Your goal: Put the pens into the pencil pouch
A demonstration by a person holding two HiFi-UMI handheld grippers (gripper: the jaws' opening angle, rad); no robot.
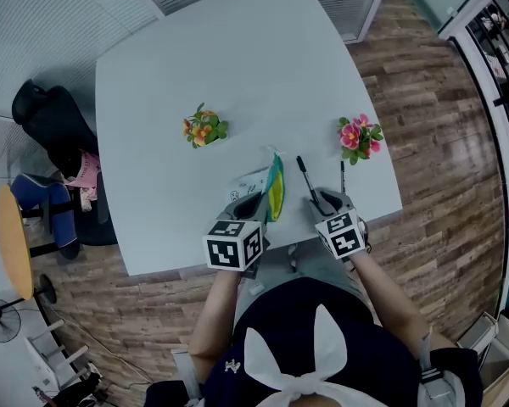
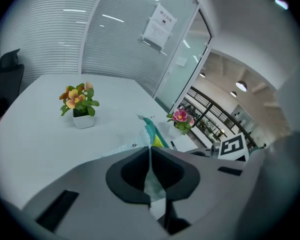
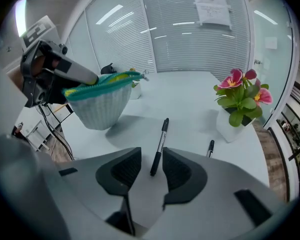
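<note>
Left gripper view first: your left gripper (image 2: 150, 159) has its jaws pressed together on a thin fold of the pencil pouch (image 2: 152, 134); the pale mesh runs straight down the seam between the pads, and the teal and yellow zip edge stands up just beyond the tips. Over in the right gripper view that same pouch (image 3: 102, 96) hangs from your left gripper (image 3: 50, 74), mouth up, belly sagging over the table (image 3: 190, 99); whether its bottom touches the tabletop, I can't tell.

Now your right gripper (image 3: 151, 169): jaws apart, and the near end of a black pen (image 3: 159, 146) lies between the pads with a gap on both sides; nothing is gripped. That pen lies flat and points away from you; a second pen (image 3: 210, 148) lies just to its right, close to the pink flower pot (image 3: 240, 104).

From the head view, both grippers sit at the near edge of the table (image 1: 237, 58); left gripper (image 1: 256, 203) with the pouch (image 1: 274, 189), right gripper (image 1: 322, 202) at the first pen (image 1: 304, 176), second pen (image 1: 342, 176) beside it. Farther out, the orange flower pot (image 1: 204, 128) stands to the left and the pink one (image 1: 359, 138) to the right, well apart.
</note>
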